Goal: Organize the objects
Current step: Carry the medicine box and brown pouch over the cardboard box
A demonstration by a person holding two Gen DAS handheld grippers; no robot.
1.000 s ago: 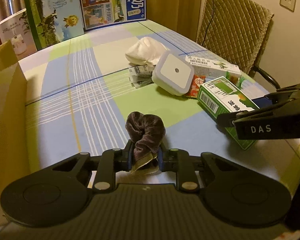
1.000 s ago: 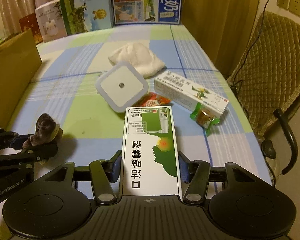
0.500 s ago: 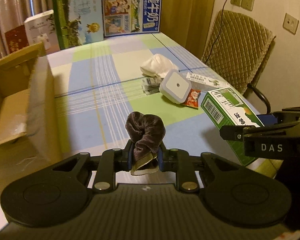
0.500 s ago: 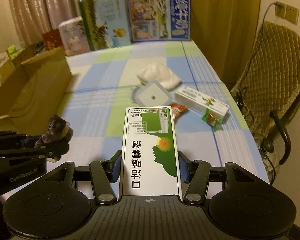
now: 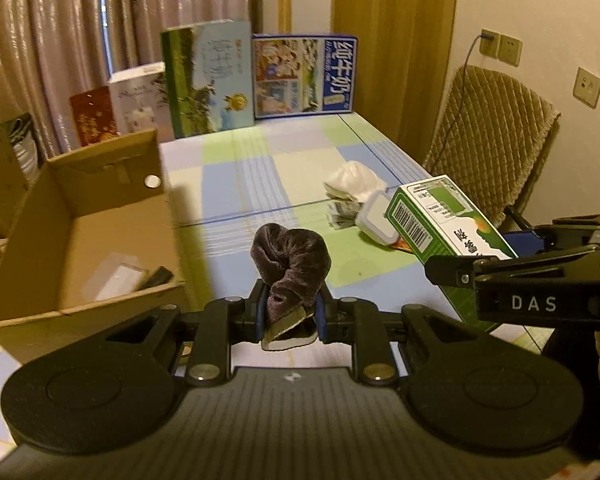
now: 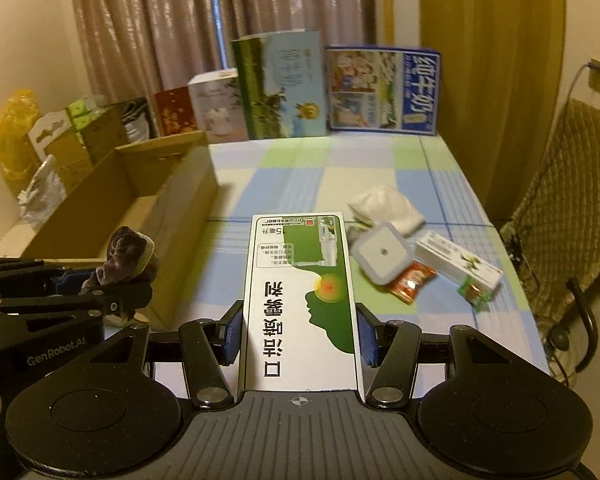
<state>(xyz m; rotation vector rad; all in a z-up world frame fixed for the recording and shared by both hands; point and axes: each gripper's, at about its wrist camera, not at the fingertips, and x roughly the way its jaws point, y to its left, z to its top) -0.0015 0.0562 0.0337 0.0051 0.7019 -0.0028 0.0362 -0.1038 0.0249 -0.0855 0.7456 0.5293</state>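
You are gripping the scrunchie in your left gripper and the green box in your right gripper; the cardboard box at left is holding little; several items are waiting right.

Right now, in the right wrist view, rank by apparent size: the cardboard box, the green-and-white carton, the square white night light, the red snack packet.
1. Green-and-white carton, though nearness inflates it
2. Cardboard box, comparable, partly hidden
3. Night light
4. Red snack packet
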